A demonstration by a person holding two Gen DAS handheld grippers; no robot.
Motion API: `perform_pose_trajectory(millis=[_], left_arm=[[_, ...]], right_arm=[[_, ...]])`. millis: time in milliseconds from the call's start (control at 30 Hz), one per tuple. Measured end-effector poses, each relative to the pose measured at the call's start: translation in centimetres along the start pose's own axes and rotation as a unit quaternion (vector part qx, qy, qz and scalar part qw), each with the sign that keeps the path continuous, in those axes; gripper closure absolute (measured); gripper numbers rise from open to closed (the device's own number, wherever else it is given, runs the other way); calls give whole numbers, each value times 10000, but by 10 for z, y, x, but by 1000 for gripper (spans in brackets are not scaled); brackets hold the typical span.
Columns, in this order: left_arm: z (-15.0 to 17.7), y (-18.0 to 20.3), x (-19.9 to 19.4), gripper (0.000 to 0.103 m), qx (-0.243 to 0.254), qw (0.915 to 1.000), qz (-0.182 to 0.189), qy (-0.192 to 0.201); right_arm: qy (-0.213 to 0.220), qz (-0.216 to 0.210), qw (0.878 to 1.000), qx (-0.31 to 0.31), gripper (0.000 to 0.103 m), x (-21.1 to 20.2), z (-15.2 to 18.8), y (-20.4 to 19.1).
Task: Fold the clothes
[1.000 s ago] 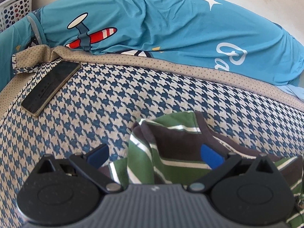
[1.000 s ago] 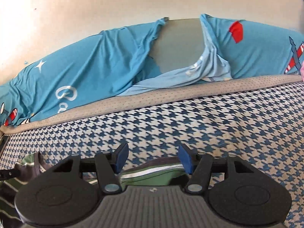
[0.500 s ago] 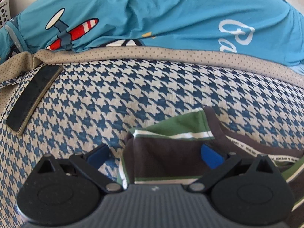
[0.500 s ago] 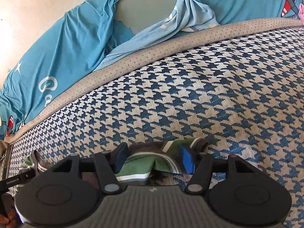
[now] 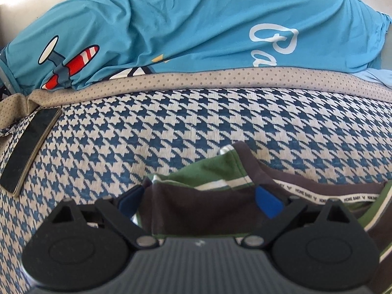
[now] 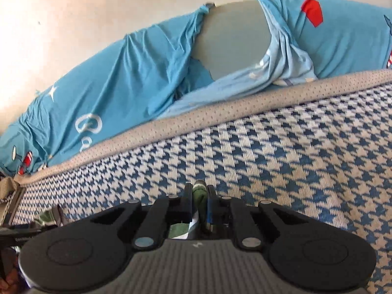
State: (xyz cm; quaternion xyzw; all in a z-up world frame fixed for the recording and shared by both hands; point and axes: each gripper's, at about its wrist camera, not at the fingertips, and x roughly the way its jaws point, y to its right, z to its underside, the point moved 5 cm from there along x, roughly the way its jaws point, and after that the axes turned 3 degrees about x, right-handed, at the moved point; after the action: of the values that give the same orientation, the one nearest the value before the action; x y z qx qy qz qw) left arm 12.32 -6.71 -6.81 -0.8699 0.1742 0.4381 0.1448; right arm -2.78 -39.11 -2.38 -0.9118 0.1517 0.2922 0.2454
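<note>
A small garment with green, brown and white stripes (image 5: 215, 171) lies bunched on the blue-and-white houndstooth bed cover (image 5: 171, 127). My left gripper (image 5: 198, 199) straddles a brown fold of it. Its jaws are wide and closing, one blue pad at each side of the fold, not visibly pressing. In the right wrist view my right gripper (image 6: 199, 188) is closing, its fingers pinched tight on a thin green ridge of the same garment (image 6: 198, 193). More of the garment (image 6: 47, 216) shows at the left edge of that view.
A dark phone (image 5: 27, 147) lies on the cover at the left. A beige dotted border (image 5: 220, 80) runs along the far side. Behind it lies bright blue bedding with an aeroplane print (image 5: 196, 24), then a pale wall (image 6: 98, 12).
My right gripper has shut on a fold of the striped garment. My left gripper has dropped closer over the garment and its jaws have narrowed slightly.
</note>
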Motion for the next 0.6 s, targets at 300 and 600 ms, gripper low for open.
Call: perform_pose_trajectory(millis=[300, 600], left_arm=[[-19, -2, -24, 7, -413, 9969, -169, 644], [-19, -2, -23, 3, -487, 9971, -258, 525]], right_arm=[[1312, 895, 9872, 159, 88, -35, -53, 29], [1056, 914, 9900, 184, 82, -36, -43, 43]])
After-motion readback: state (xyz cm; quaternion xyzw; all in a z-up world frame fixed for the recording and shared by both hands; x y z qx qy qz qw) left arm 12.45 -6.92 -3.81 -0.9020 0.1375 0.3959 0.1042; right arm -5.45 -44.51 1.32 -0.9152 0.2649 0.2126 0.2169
